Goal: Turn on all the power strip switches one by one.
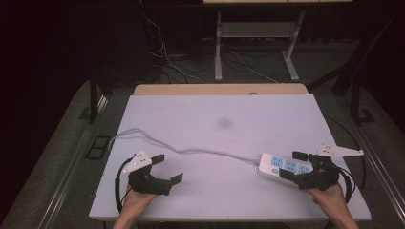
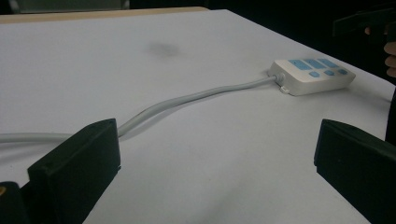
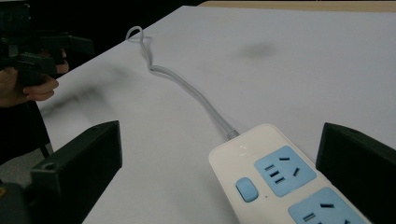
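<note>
Approach stage, with nothing yet grasped. The right gripper [image 1: 297, 168] stands with its jaws spread wide about the near end of a white power strip [image 1: 285, 167] with blue socket faces. In the right gripper view the power strip [image 3: 285, 177] lies between the two black jaws, nearer the right-hand one, with clear table showing between the strip and the left-hand jaw; neither pad appears to press on it. One blue rocker switch [image 3: 246, 189] sits just ahead of the jaw line.

The left gripper [image 1: 166, 168] is likewise wide open and holds nothing. It rests low over the white table [image 1: 205, 114], well apart from the strip. In the left gripper view the grey cable [image 2: 187, 99] runs from just behind the left-hand jaw forward and rightward to the strip's far end [image 2: 314, 75].

Judged step: positioning the right gripper for a grasp on the strip's body. The next move probably calls for centring the strip between the jaws, then closing across its narrow width without touching the switch. The left gripper seems free to take the cable [image 1: 191, 151], which lies just ahead of it.
</note>
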